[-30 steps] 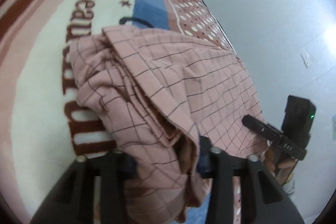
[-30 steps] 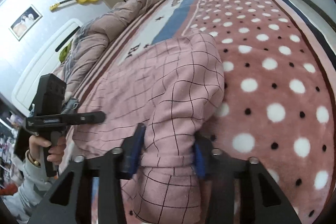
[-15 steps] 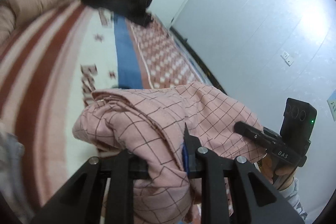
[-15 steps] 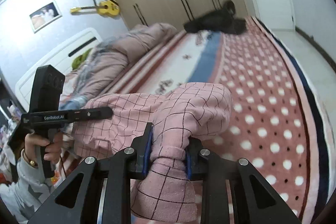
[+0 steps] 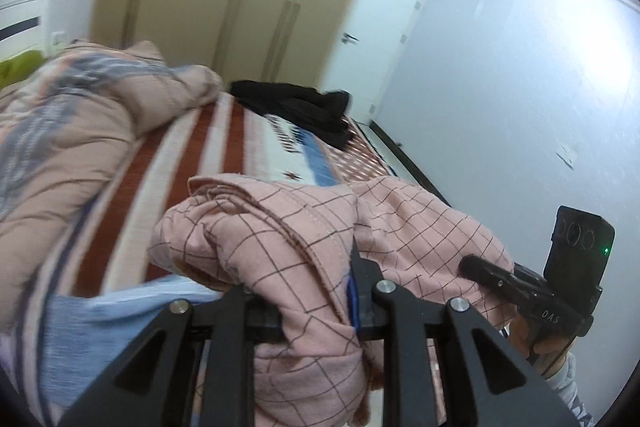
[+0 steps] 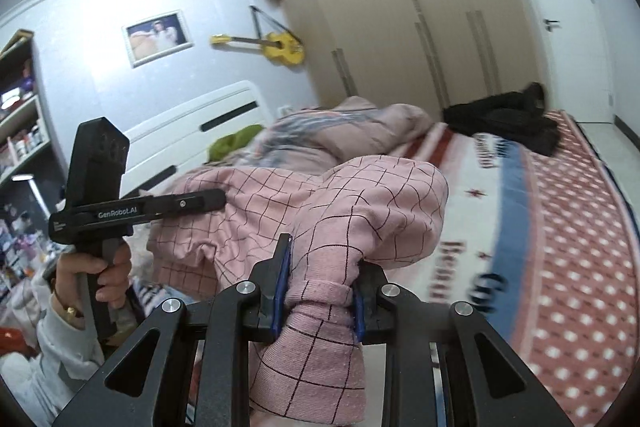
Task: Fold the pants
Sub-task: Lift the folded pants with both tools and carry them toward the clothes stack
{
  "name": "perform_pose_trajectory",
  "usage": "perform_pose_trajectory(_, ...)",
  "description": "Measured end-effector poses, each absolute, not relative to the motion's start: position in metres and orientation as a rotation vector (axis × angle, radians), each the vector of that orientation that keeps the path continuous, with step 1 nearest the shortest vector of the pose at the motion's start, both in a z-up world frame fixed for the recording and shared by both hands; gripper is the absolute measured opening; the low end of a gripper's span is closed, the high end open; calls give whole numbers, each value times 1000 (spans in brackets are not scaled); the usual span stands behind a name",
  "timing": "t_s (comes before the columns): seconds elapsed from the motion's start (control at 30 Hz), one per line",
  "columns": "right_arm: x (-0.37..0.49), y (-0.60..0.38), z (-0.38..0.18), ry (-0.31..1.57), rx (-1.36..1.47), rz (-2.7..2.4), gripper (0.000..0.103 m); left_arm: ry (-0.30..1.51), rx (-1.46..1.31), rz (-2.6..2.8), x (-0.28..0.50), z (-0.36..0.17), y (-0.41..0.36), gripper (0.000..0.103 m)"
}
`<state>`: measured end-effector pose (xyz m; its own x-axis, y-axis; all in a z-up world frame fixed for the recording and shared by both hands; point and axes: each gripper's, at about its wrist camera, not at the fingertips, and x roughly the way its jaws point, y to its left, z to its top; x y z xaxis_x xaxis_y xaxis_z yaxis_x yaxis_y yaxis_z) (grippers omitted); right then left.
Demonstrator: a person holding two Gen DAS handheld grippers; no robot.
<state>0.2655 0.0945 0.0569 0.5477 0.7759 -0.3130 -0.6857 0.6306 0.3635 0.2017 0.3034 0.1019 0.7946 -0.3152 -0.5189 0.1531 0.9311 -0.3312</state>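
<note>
The pink checked pants hang bunched between my two grippers, lifted above the bed. My left gripper is shut on one bunched end of the pants. My right gripper is shut on the ribbed cuff end of the pants. In the left wrist view the right gripper shows at the right, held by a hand. In the right wrist view the left gripper shows at the left, its fingers buried in the cloth.
The bed carries a striped and dotted blanket. A rumpled pink quilt lies at the head end. A black garment lies at the far edge near the wardrobe. Shelves stand at the left.
Both grippers have risen with the pants, lifting them off the blanket. The cameras now look across the bed at the wardrobe instead of down at the blanket.
</note>
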Motion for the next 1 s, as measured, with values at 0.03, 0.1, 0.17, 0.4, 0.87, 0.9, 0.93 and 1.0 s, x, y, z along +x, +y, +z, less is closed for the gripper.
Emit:
perform_pose_trajectory(0.03, 265, 111, 59, 475, 204, 891, 19, 599, -285, -238, 196, 103, 320, 18)
perform_pose_trajectory(0.1, 264, 141, 59, 481, 196, 920, 19, 595, -292, -198, 184, 101, 355, 18)
perform_pose_trajectory(0.17, 264, 177, 57, 496, 187, 955, 19, 599, -308, -173, 178, 95, 380, 18)
perform_pose_trajectory(0.4, 262, 271, 15, 581, 142, 1032, 19, 660, -399, -94, 167, 36, 455, 18)
perform_pose_trajectory(0.87, 248, 312, -49, 669, 13, 1030, 25, 797, -442, -37, 154, -46, 490, 44)
perform_pose_trajectory(0.9, 247, 314, -47, 672, 6, 1026, 29, 802, -447, -33, 153, -46, 490, 47)
perform_pose_trajectory(0.93, 243, 311, -48, 670, -4, 1017, 32, 807, -443, -29, 150, -45, 491, 49)
perform_pose_trajectory(1.0, 237, 303, -44, 654, -34, 992, 41, 806, -416, -8, 146, -38, 491, 55)
